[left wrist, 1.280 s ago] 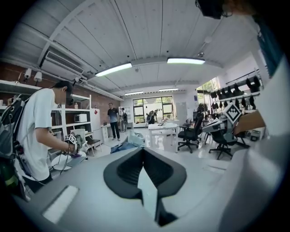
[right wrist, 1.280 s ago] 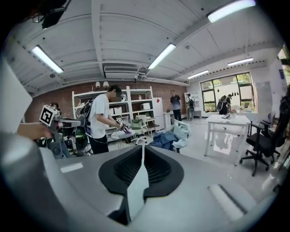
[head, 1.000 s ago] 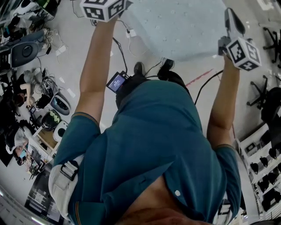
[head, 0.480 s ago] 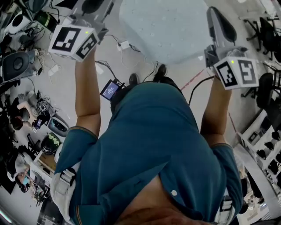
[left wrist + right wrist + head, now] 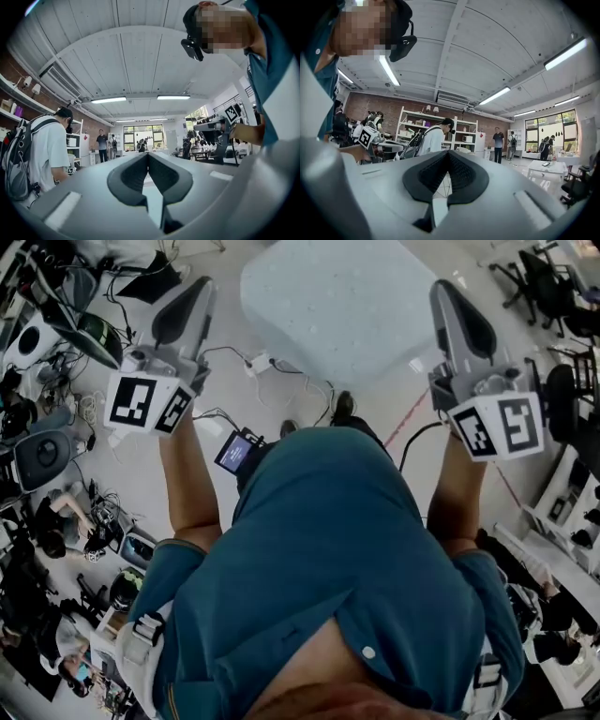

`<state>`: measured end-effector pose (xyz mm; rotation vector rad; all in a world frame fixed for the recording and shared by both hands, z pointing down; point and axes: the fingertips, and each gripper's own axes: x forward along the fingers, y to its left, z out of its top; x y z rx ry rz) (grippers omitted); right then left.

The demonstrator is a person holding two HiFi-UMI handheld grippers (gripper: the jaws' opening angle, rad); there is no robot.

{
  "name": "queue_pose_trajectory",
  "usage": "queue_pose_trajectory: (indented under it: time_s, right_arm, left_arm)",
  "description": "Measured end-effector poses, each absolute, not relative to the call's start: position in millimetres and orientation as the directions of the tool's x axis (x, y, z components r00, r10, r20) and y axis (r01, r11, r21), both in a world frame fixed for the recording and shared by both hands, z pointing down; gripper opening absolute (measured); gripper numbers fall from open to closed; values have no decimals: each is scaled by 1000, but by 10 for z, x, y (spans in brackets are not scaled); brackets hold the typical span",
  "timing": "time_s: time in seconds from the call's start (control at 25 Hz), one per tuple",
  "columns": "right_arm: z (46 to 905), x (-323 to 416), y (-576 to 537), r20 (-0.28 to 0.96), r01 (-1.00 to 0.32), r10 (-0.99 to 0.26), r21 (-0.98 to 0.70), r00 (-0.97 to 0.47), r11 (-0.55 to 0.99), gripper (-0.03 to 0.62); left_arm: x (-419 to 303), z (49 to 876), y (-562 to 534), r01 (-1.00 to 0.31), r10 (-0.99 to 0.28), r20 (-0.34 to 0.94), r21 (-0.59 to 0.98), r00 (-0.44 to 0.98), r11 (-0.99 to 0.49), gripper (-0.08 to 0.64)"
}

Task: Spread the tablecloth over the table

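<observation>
A pale blue dotted tablecloth (image 5: 342,306) lies draped over the table at the top middle of the head view, and hangs over its edges. My left gripper (image 5: 199,287) is held up left of the table, apart from the cloth. My right gripper (image 5: 445,289) is held up to the table's right, also clear of it. In the left gripper view the left gripper (image 5: 147,155) has its jaws closed tip to tip, with nothing between them. The right gripper (image 5: 449,153) looks the same in its own view, pointing into the room. Neither gripper view shows the cloth.
Cables and a power strip (image 5: 258,364) lie on the floor by the table's near edge. Office chairs (image 5: 553,296) stand at the right, cluttered gear and seated people (image 5: 56,521) at the left. A person with a backpack (image 5: 44,150) stands nearby, beside shelves (image 5: 461,133).
Both grippers have drawn back from the cloth and come down in the head view. The table has slid further into view at the top.
</observation>
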<state>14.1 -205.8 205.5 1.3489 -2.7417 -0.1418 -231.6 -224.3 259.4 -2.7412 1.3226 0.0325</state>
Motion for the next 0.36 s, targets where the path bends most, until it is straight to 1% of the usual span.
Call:
queue_pose_trajectory:
  time_s: [0.36]
  right_arm:
    - [2142, 266, -1716, 53, -824, -831, 107, -553, 556, 8]
  left_arm:
    - [-2417, 2728, -2006, -777, -776, -53, -62, 629, -626, 0]
